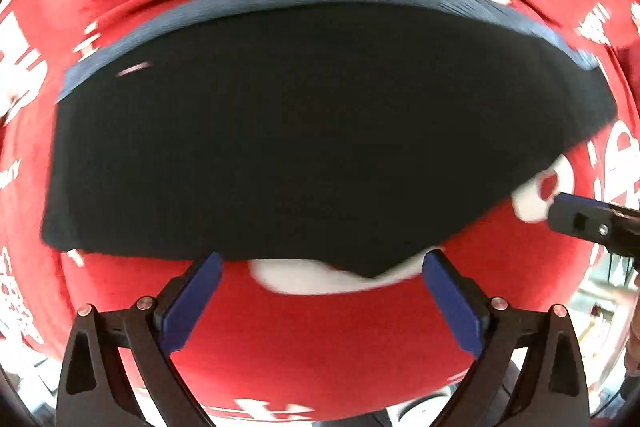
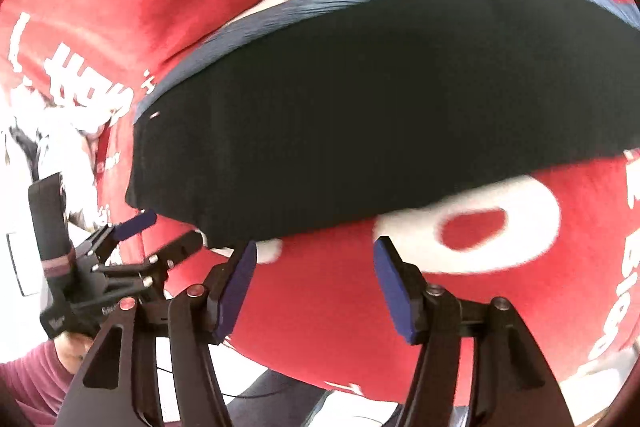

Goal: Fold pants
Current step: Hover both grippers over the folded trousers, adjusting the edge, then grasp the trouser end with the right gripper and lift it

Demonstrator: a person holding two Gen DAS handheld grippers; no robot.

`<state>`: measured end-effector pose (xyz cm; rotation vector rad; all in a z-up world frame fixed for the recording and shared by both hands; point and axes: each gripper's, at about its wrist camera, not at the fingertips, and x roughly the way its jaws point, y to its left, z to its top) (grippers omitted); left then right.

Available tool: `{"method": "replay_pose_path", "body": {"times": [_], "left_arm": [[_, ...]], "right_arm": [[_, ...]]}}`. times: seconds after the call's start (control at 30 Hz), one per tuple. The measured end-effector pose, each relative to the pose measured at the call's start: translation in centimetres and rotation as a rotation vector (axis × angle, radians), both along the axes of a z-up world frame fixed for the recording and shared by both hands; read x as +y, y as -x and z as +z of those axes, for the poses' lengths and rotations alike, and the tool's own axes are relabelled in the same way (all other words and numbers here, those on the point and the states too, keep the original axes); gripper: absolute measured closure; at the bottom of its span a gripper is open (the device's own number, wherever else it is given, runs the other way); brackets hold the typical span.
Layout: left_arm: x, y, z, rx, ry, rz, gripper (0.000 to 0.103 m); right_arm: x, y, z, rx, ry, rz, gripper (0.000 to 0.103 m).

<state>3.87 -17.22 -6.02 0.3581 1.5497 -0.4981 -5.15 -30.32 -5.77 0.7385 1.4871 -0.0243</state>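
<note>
Worktop [image 1: 320,355] draped in a red cloth [image 2: 192,11] printed with white lettering and ring shapes, bright blurred room past its edges, pale surface at left [image 2: 20,211], even daylight-like light

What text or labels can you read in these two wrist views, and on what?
None reads cleanly.
White printed characters and a ring logo on the red cloth: motion-blurred and distorted, unreadable.
Small white lettering on the left gripper body, seen in the right wrist view: too small and blurred to read.
Black pants: no text visible.
</note>
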Motion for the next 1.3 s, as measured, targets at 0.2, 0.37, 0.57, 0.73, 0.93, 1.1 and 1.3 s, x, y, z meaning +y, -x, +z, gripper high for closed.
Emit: {"method": "replay_pose_path", "body": {"times": [0.2, 0.37, 0.57, 0.73, 0.93, 1.1, 1.3], "left_arm": [[-6.2, 2.8, 0.3, 0.011, -0.018, -0.091, 0.002], [-11.6, 4.0, 0.9, -0.008, -0.035, -0.142, 0.002], [-17.5, 5.2, 1.6, -0.031, -0.041, -0.162, 0.002], [-22.1, 6.2, 2.3, -0.054, -0.043, -0.177, 0.002], [-25.2, 4.6, 2.6, -0.097, -0.041, -0.128, 0.002], [-29.4, 4.3, 1.8, -0.109, -0.064, -0.037, 0.002], [-30.3, 3.8, 1.8, -0.134, -0.068, -0.004, 0.002]], "right_arm": [[-4.6, 3.8, -0.5, 0.013, -0.020, -0.097, 0.038], [-8.6, 5.9, -0.5, 0.002, -0.032, -0.146, 0.038], [-15.4, 8.5, -0.4, -0.022, -0.032, -0.217, 0.034], [-21.7, 10.7, -0.7, -0.044, -0.053, -0.288, 0.034], [-28.4, 13.0, -2.0, -0.062, -0.074, -0.440, 0.034], [-32.8, 14.0, -2.6, -0.130, -0.083, -0.607, 0.034], [-37.4, 13.4, -3.5, -0.129, -0.093, -0.687, 0.097]]}}
